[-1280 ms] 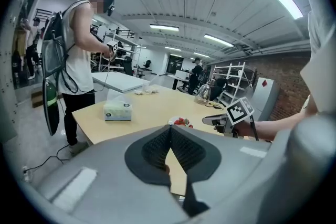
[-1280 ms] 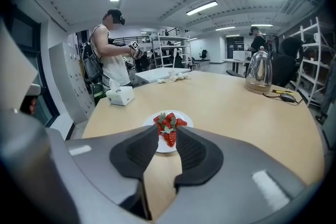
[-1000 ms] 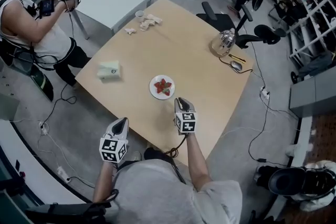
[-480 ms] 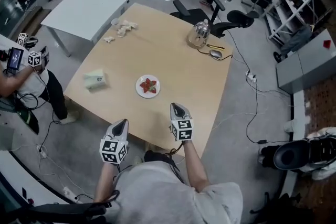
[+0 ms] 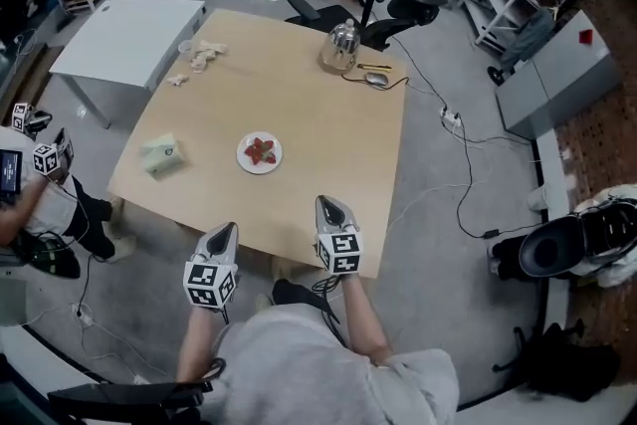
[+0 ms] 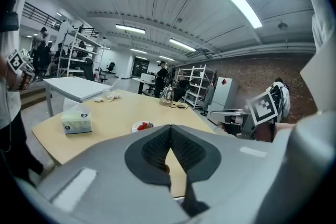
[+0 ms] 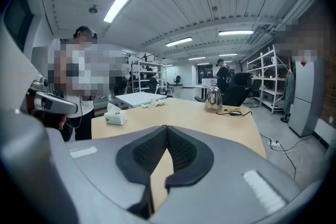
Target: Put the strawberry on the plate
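A white plate (image 5: 247, 157) with red strawberry pieces (image 5: 262, 150) on it lies in the middle of the light wooden table (image 5: 328, 134). The left gripper view also shows the plate (image 6: 137, 127) and the strawberry (image 6: 146, 125), just beyond the jaw tips. My left gripper (image 5: 225, 230) hangs off the table's near edge, jaws shut and empty. My right gripper (image 5: 327, 203) hovers over the near edge, well short of the plate, also shut with nothing in it. In the right gripper view the jaws meet at the tip of my right gripper (image 7: 167, 127), and no plate shows.
On the table are a tissue box (image 5: 159, 156) at the left, crumpled paper (image 5: 204, 55) at the far left, and a metal kettle (image 5: 340, 45) and mouse (image 5: 376, 80) at the far edge. A white side table (image 5: 124, 40) and another person (image 5: 40, 204) with grippers are to the left.
Both grippers have drawn back toward me from the plate. The right one went from close beside the plate to the near table edge. The plate now looks farther off.
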### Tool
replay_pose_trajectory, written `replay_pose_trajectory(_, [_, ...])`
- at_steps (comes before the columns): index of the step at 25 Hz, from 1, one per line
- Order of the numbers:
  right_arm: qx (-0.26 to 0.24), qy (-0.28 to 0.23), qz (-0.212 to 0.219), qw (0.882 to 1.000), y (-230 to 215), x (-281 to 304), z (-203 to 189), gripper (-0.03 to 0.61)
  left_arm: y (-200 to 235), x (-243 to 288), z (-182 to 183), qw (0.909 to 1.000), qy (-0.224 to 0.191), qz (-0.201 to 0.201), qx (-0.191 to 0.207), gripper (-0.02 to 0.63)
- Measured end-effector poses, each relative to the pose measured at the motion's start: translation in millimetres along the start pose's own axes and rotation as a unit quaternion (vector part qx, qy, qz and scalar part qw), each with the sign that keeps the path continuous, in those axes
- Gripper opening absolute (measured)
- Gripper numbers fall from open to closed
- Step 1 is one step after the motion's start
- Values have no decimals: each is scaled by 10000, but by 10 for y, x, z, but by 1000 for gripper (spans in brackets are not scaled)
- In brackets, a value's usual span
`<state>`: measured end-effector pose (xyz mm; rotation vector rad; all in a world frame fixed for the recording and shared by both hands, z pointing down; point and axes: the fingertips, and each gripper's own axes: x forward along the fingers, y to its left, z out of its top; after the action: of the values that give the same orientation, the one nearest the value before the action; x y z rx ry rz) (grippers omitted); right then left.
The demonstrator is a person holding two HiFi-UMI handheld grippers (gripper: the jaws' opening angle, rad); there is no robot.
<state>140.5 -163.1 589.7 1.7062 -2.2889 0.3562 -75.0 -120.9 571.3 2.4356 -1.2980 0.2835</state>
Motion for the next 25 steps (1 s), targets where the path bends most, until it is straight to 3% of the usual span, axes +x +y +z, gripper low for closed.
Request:
replay_pose_trajectory(17, [324,-386,-731,9961,131,-1181,-221,8,-311,-408,-64,9979,-87,-535,356,18])
replay_pose_trajectory(25, [458,-449,-882,9940,289,-1559,-352,8,-434,-631,-19,9960,-176,-694,541,18])
